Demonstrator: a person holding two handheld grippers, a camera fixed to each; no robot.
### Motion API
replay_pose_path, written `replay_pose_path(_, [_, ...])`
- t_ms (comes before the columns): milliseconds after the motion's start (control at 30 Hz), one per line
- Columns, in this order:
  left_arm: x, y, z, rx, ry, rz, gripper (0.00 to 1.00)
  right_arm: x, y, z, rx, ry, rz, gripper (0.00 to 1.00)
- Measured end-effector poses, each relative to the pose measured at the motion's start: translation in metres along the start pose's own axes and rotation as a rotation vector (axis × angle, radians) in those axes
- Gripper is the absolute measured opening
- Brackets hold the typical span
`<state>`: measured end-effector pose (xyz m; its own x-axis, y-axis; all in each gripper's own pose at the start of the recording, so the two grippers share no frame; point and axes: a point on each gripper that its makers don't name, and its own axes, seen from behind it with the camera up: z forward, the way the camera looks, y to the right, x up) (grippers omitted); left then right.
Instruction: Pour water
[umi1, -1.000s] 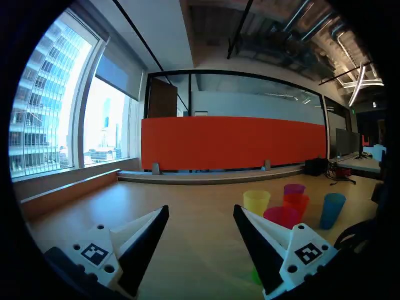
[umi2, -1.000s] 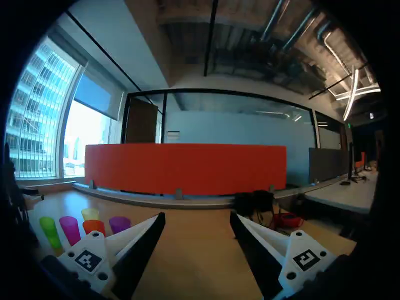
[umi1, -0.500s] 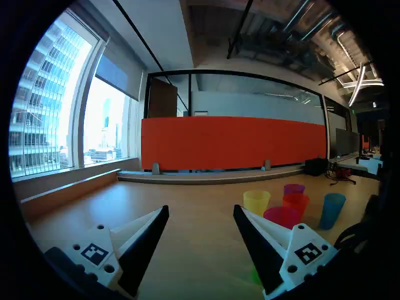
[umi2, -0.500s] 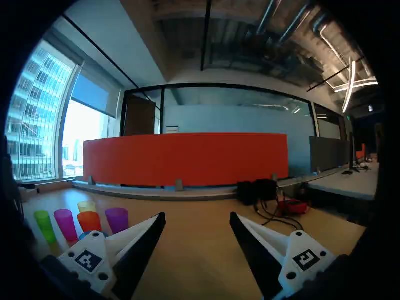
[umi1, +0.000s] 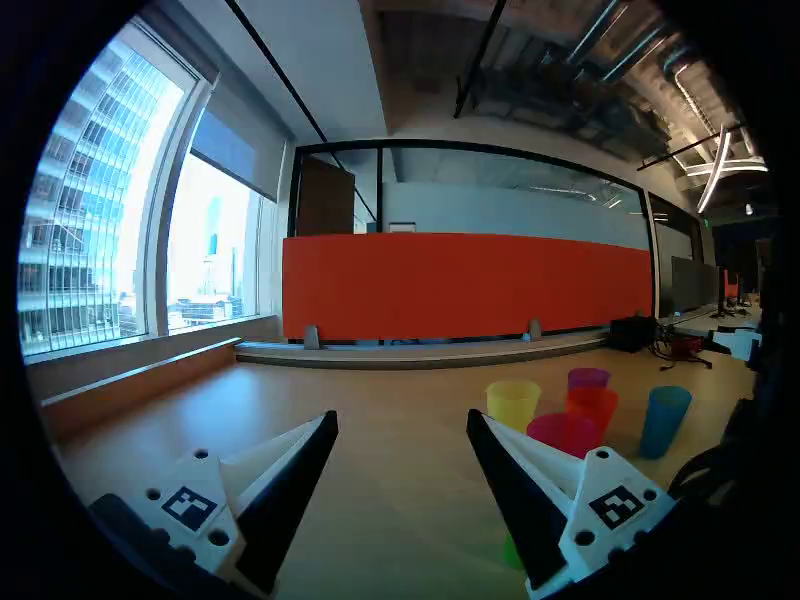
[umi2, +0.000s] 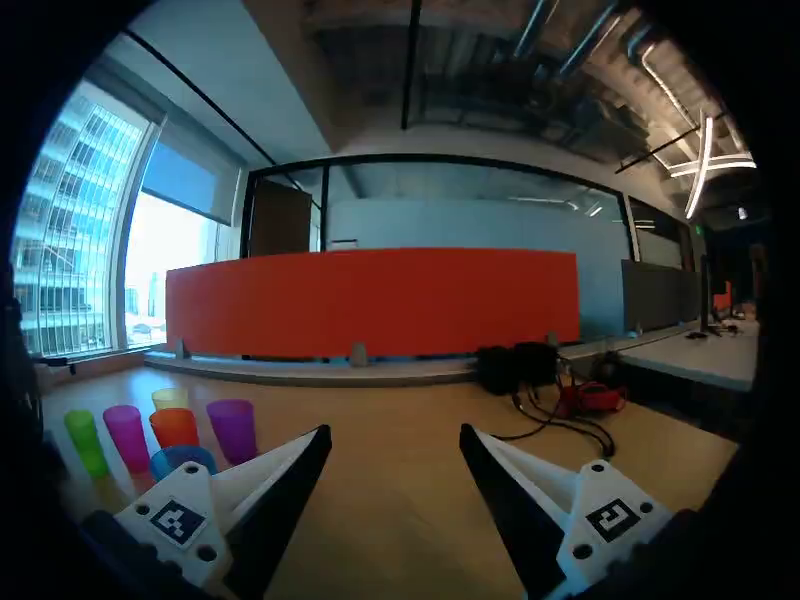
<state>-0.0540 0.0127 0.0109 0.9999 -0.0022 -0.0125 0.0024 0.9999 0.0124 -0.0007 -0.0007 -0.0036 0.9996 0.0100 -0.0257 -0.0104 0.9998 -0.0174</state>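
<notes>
Several plastic cups stand together on the wooden table. In the left gripper view a yellow cup (umi1: 512, 403), a purple cup (umi1: 588, 379), an orange cup (umi1: 592, 408), a pink cup (umi1: 565, 434) and a blue cup (umi1: 665, 420) sit to the right of my left gripper (umi1: 400, 455), which is open and holds nothing. In the right gripper view the green cup (umi2: 86, 442), pink cup (umi2: 127, 437), orange cup (umi2: 175, 427), purple cup (umi2: 232, 429) and blue cup (umi2: 183, 462) stand at the lower left, beside my open, empty right gripper (umi2: 393, 465).
A long orange partition (umi1: 465, 285) with glass above it closes the far end of the table. Tall windows (umi1: 90, 240) run along the left. A black bag and cables (umi2: 545, 385) lie at the far right of the table, with another desk (umi2: 700, 362) beyond.
The right gripper has shifted so the cups look nearer and the blue cup has come into view beside its left finger. The left gripper has stayed still.
</notes>
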Motion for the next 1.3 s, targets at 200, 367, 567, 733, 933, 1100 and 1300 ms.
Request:
replay_pose_path(200, [-0.0003,-0.0003,-0.0002,0.0,0.0,0.0,0.96,-0.0008,-0.0007,-0.0007,-0.001,-0.001,-0.014,1.0])
replay_pose_path(367, [-0.0001,-0.0009,0.0,0.0,0.0,0.0,0.96,-0.001,-0.0035,-0.0017,0.002,-0.001,-0.026,1.0])
replay_pose_path(567, [-0.0003,-0.0004,0.0002,0.0,0.0,0.0,0.96,-0.0007,-0.0031,-0.0033,0.0,-0.002,-0.026,1.0])
replay_pose_path(733, [-0.0003,-0.0006,0.0,0.0,0.0,0.0,0.96,-0.002,-0.0033,-0.0032,-0.001,-0.001,-0.026,1.0])
replay_pose_path(933, [-0.0004,-0.0006,0.0001,0.0,0.0,0.0,0.96,-0.0015,-0.0037,-0.0024,0.0,-0.004,-0.025,1.0])
replay_pose_path(1100, [-0.0005,-0.0006,0.0001,0.0,0.0,0.0,0.96,-0.0006,-0.0039,-0.0029,0.0,-0.005,-0.025,1.0])
replay_pose_path(1300, [-0.0004,-0.0008,0.0,0.0,0.0,0.0,0.96,-0.0005,-0.0043,-0.0037,0.0,-0.005,-0.025,1.0])
